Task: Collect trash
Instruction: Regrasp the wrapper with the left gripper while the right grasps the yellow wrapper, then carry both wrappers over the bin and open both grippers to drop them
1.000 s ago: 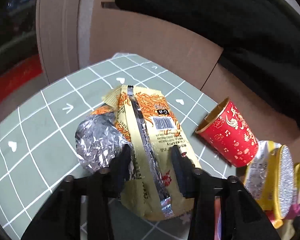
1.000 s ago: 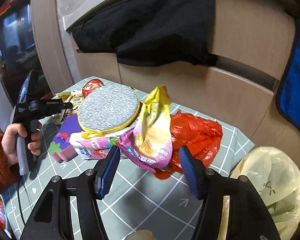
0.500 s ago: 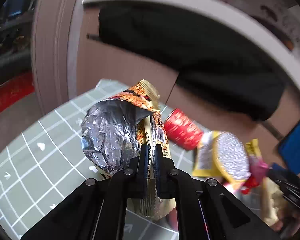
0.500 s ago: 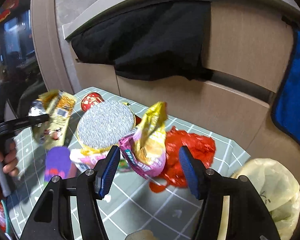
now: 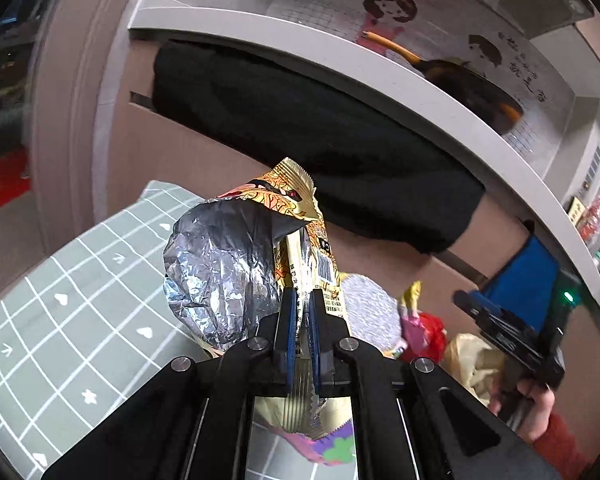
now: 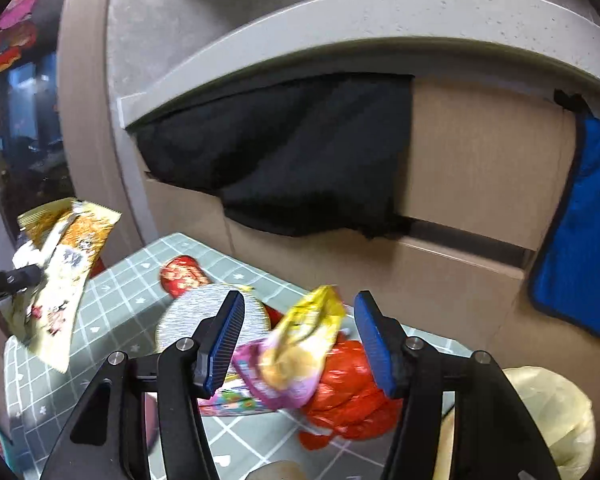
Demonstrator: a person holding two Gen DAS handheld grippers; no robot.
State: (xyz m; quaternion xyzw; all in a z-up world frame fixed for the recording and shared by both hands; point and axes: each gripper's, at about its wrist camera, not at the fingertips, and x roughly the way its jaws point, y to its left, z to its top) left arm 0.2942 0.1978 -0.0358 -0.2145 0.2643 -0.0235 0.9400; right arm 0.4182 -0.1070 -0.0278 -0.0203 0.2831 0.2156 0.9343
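My left tongs pinch a gold noodle wrapper, barcode showing, text unreadable; my right tongs gape, narrowing, empty.

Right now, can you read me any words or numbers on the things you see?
Gold snack wrapper: barcode and small print, too small to read.
Wall poster: handwritten characters, too blurred to read.
Red cup: gold pattern, no readable words.
Pink and yellow packet: blurred, unreadable.
So nothing reads clearly.

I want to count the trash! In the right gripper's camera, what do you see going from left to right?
Gold noodle wrapper → red paper cup → pink and yellow snack bag → pale yellow plastic bag.
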